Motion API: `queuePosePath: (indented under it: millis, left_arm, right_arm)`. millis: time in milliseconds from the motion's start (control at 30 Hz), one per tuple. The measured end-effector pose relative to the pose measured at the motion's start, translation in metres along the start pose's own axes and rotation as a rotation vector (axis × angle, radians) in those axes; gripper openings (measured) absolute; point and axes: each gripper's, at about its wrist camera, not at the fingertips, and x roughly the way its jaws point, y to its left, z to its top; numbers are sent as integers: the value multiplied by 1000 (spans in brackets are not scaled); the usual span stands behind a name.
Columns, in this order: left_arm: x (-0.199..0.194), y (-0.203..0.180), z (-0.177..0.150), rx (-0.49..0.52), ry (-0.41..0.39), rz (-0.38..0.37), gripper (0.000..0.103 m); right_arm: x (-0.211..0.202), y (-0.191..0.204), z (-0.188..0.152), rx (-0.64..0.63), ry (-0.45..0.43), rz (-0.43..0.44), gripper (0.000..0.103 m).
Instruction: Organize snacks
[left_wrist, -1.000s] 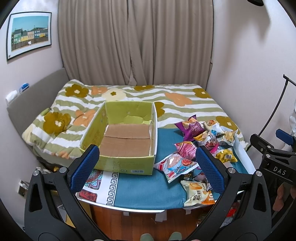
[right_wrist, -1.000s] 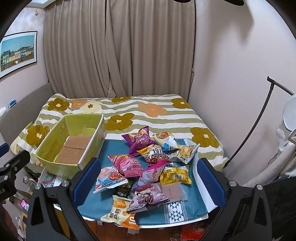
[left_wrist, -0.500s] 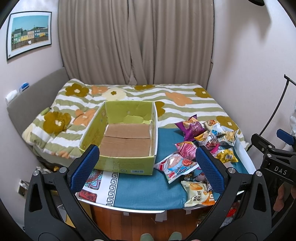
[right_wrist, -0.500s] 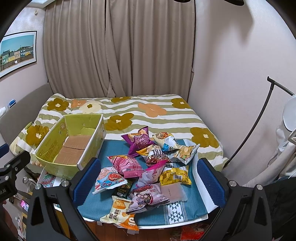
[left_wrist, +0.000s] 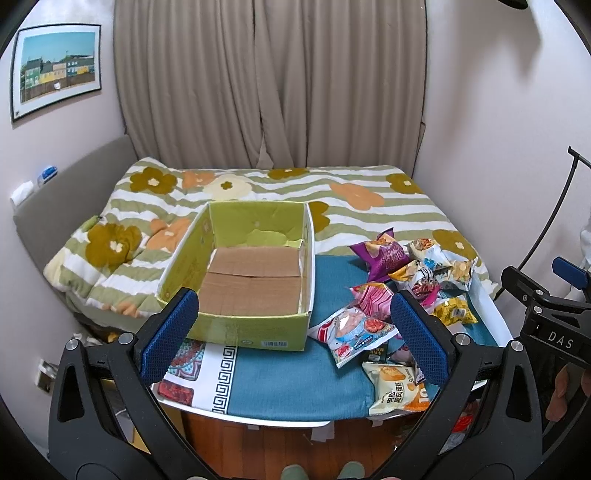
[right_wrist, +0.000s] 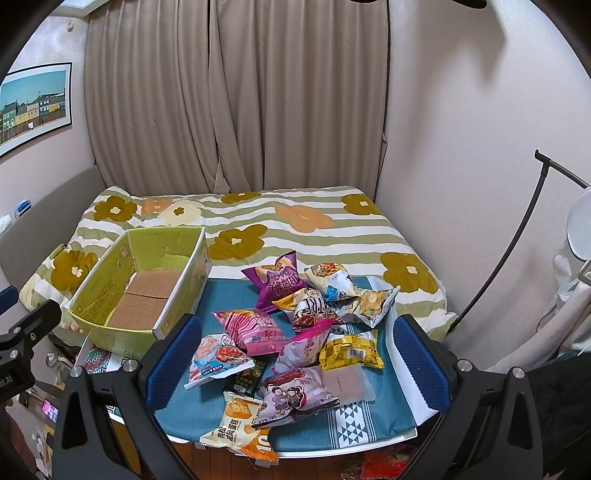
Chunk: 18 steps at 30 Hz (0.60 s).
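Bed with flowered quilt (right_wrist: 303, 221) fills far side of room. Low table under teal cloth (left_wrist: 295, 376) stands near, serving as sorting surface. Green cardboard box (left_wrist: 255, 334) sits at table's left, holding nothing, likely destination. Snack packets (right_wrist: 295, 332) heaped at right, none yet boxed. Left gripper (left_wrist: 291, 332) hovers before box, jaws wide, holding nothing. Right gripper (right_wrist: 295, 362) hangs over heap, jaws wide, frames pile, apparently poised for first pick.

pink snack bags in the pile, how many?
2. The pink striped bag lies at the pile's left-centre; the magenta bag sits just right of it, beside the yellow foil packet. Overlaps may hide more.
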Motion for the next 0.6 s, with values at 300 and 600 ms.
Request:
queuePosePath:
  millis: [300, 600]
  left_arm:
    - [11, -1, 4, 4, 37, -15, 103]
    - [62, -23, -16, 41, 193, -123, 103]
  right_arm:
    - [1, -4, 0, 11, 11, 4, 103]
    - [26, -30, -15, 37, 102, -41, 103]
